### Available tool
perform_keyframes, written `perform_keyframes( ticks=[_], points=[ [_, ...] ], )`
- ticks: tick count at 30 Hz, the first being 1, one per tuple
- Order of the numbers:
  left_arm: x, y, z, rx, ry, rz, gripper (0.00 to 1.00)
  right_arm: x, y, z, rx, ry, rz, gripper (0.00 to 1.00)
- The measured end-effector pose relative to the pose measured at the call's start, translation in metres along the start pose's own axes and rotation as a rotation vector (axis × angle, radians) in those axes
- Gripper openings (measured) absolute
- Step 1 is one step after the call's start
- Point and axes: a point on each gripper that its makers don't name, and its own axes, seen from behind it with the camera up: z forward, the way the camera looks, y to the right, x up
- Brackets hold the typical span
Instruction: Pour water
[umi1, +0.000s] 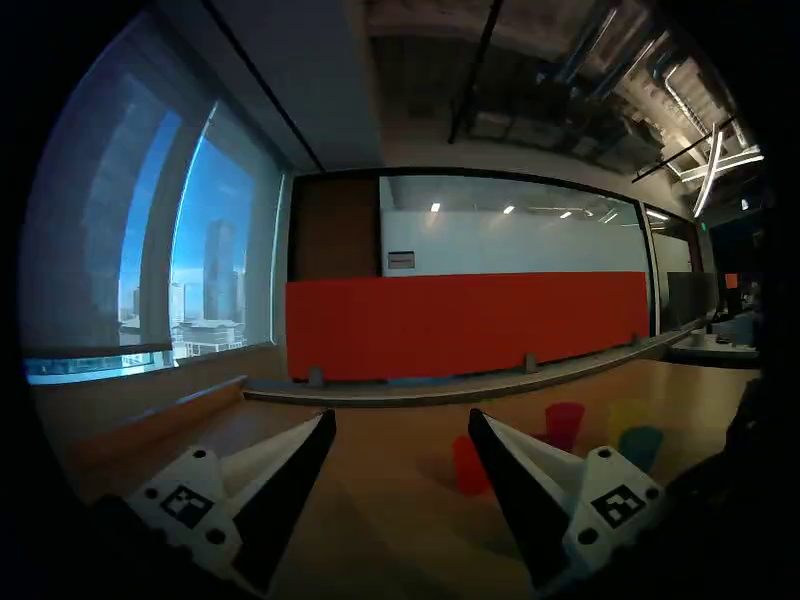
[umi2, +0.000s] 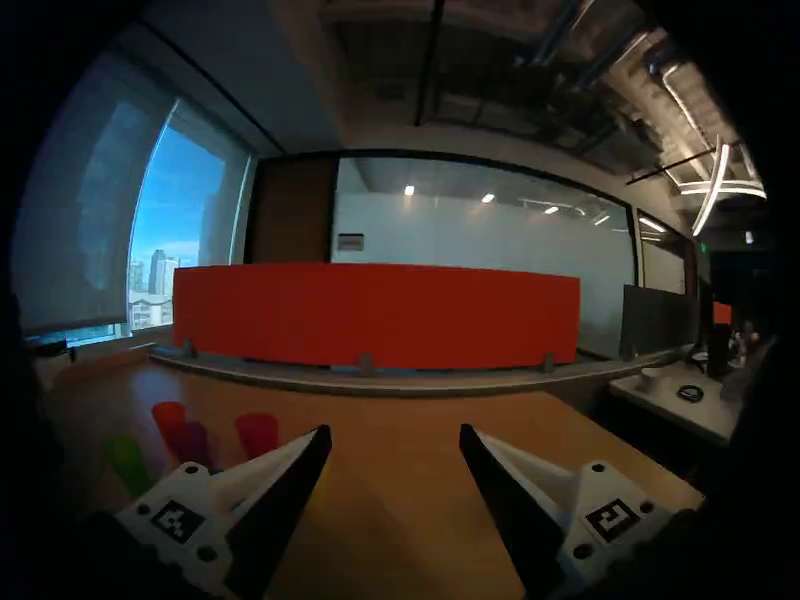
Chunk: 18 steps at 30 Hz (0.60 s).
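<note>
Cups stand upright on the wooden table, long axes vertical, in 1 loose cluster between my 2 tongs; from my left gripper they lie ahead and to the right, with a red cup half hidden behind the inner edge of that gripper's right finger; from my right gripper the cluster sits ahead and well to the left, past its left finger; I judge the left gripper the better placed, since the red cup is almost in line with its gap. Both pairs of tongs stand apart, gripping nothing. Which cup holds water I cannot tell. Writing: a small wall sign above the orange partition is too small to read; my fingers carry square black-and-white markers, no words.
</note>
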Motion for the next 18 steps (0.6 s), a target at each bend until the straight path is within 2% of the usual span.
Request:
perform_keyframes(
  ticks=[6,18],
  points=[
    [-0.015,-0.001,0.007,0.003,-0.006,-0.005,0.98,-0.003,0.005,0.001,-0.016,-0.006,0.032,1.0],
    [-0.039,-0.006,0.014,0.012,-0.015,-0.007,0.99,-0.01,0.012,-0.004,-0.044,-0.029,0.026,0.99]
  ],
)
